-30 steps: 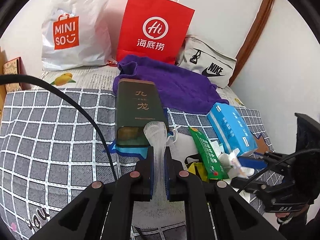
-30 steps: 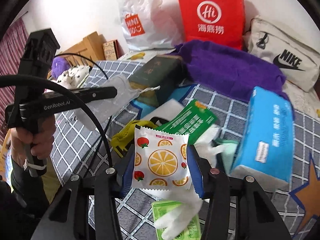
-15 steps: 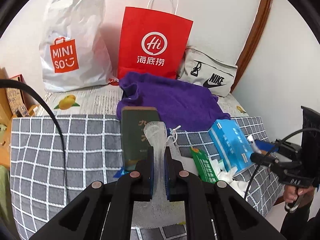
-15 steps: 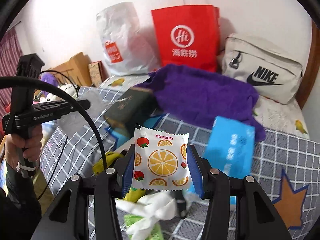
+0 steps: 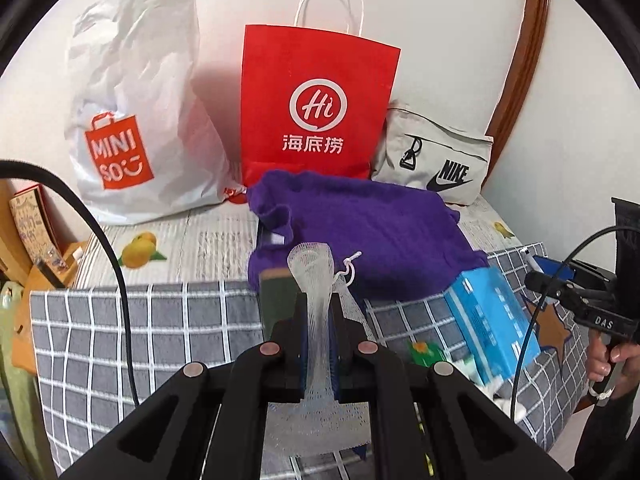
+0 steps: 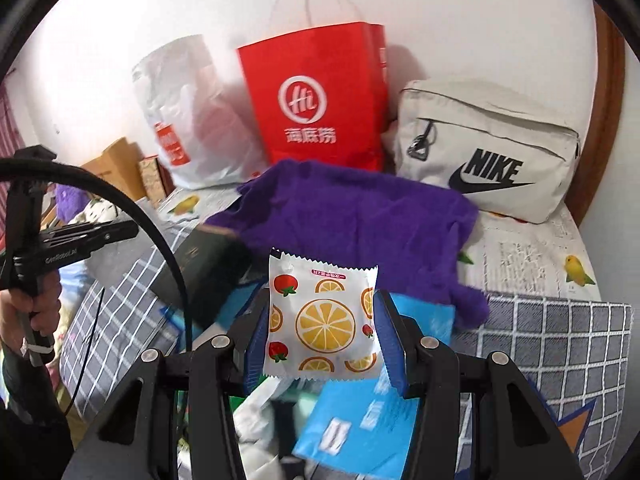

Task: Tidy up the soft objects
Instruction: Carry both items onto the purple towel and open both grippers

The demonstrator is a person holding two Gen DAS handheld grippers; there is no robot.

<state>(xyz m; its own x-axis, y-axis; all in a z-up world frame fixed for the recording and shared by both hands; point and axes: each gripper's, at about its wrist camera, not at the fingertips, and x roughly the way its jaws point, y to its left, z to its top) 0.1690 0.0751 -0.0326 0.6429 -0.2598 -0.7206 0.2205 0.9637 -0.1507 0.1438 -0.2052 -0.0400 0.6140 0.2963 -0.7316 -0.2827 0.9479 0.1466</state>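
My left gripper (image 5: 319,316) is shut on a white mesh net bag (image 5: 316,280) and holds it up over the bed. My right gripper (image 6: 323,320) is shut on a white snack packet printed with orange slices (image 6: 324,320), held above the clutter. A purple cloth (image 5: 360,232) lies on the bed ahead, also in the right wrist view (image 6: 360,224). Behind it stand a white MINISO bag (image 5: 136,112), a red paper bag (image 5: 316,104) and a beige Nike pouch (image 5: 436,164).
A blue tissue pack (image 5: 492,320) and a dark green box (image 6: 208,268) lie on the grey checked blanket (image 5: 140,328). White gloves and green packets lie below my right gripper (image 6: 260,412). Cardboard and boxes (image 5: 32,232) stand at the left. The wall is close behind the bags.
Both grippers have risen and pulled back from the pile with their loads. The bags at the wall now fill more of each view.
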